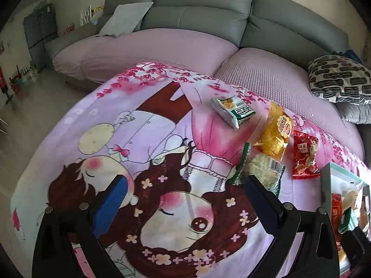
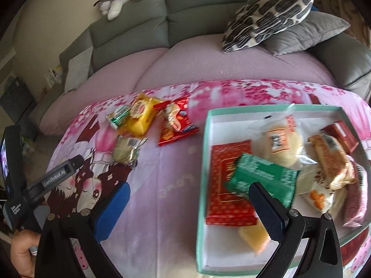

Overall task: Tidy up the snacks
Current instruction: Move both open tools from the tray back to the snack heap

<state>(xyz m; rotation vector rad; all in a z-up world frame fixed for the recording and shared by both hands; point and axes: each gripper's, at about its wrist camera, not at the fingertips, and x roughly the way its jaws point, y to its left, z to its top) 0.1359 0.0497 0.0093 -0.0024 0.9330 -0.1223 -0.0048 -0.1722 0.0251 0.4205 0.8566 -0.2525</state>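
Observation:
A mint-rimmed white box [image 2: 204,162] on the pink cartoon cloth holds several snacks: a red packet [image 2: 226,199], a green packet [image 2: 266,173] lying on top, a pale bun [image 2: 278,143] and others. Loose on the cloth lie a green-white packet [image 1: 233,111], a yellow packet [image 1: 276,132], a red packet [image 1: 305,156] and a pale green-edged packet [image 1: 262,169]. My left gripper [image 1: 185,199] is open and empty, its right finger close to the pale packet. My right gripper [image 2: 190,199] is open and empty, its right finger over the box near the green packet.
A grey sofa [image 1: 204,11] with a lilac cover runs behind the cloth. A patterned cushion [image 2: 269,14] and a grey cushion [image 2: 308,34] sit at its right end. The left gripper's body [image 2: 53,180] shows at the left of the right wrist view.

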